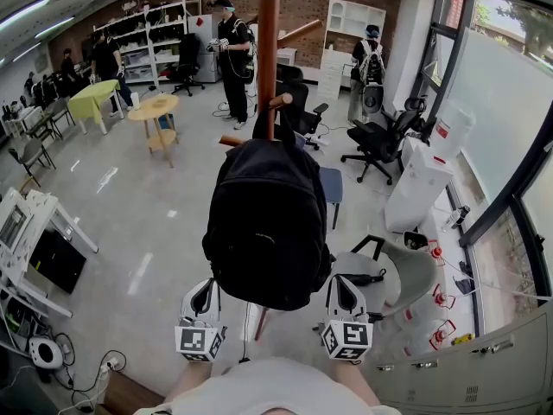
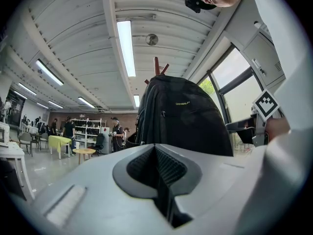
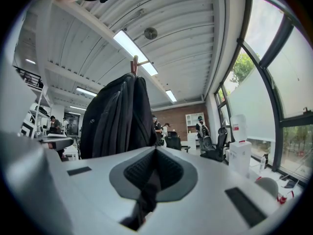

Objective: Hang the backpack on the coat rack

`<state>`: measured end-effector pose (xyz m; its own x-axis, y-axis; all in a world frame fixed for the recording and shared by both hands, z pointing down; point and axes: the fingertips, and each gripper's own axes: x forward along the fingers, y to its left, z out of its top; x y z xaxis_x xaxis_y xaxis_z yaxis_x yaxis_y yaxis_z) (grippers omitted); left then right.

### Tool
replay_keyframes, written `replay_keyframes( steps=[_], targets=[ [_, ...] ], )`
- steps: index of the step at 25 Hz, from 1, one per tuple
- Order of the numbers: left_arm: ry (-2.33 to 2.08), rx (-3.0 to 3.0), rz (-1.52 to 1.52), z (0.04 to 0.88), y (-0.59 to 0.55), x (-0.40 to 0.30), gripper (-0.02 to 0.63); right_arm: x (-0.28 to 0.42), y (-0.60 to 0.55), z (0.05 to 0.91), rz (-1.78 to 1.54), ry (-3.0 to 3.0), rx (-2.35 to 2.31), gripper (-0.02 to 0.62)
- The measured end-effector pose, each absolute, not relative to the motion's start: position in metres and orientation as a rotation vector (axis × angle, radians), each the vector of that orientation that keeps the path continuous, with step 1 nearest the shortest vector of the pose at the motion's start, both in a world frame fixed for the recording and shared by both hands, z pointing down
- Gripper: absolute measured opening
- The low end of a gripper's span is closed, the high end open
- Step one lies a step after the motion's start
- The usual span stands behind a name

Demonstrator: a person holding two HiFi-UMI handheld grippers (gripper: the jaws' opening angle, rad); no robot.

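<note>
A black backpack [image 1: 268,223] hangs from a peg of the wooden coat rack [image 1: 268,41], its top against the pole. My left gripper [image 1: 204,290] is shut beside the bag's lower left corner, with nothing between its jaws. Shut and empty too, my right gripper [image 1: 342,285] sits at the bag's lower right corner. In the left gripper view the backpack [image 2: 183,116] rises just beyond the closed jaws [image 2: 156,148], and the rack's top [image 2: 157,65] pokes out above it. From the right gripper view I see the backpack [image 3: 115,116] edge-on, left of the closed jaws [image 3: 155,151].
A grey chair [image 1: 406,271] stands close at the right, with a white machine [image 1: 419,184] and black office chairs [image 1: 380,137] beyond. A round wooden table [image 1: 154,109] and several people are farther back. Grey cabinets [image 1: 467,370] line the lower right.
</note>
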<state>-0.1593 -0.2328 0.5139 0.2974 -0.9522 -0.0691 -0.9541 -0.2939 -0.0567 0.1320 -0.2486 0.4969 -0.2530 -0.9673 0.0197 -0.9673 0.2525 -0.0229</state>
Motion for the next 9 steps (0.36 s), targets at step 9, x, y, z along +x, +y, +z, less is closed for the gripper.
replay_keyframes(
  steps=[9],
  targets=[
    [1.820,-2.476,0.017,0.5187,-0.2334,-0.1596,0.010,0.1284,-0.2465,0.5021,0.081,-2.489,1.902,0.008]
  ],
)
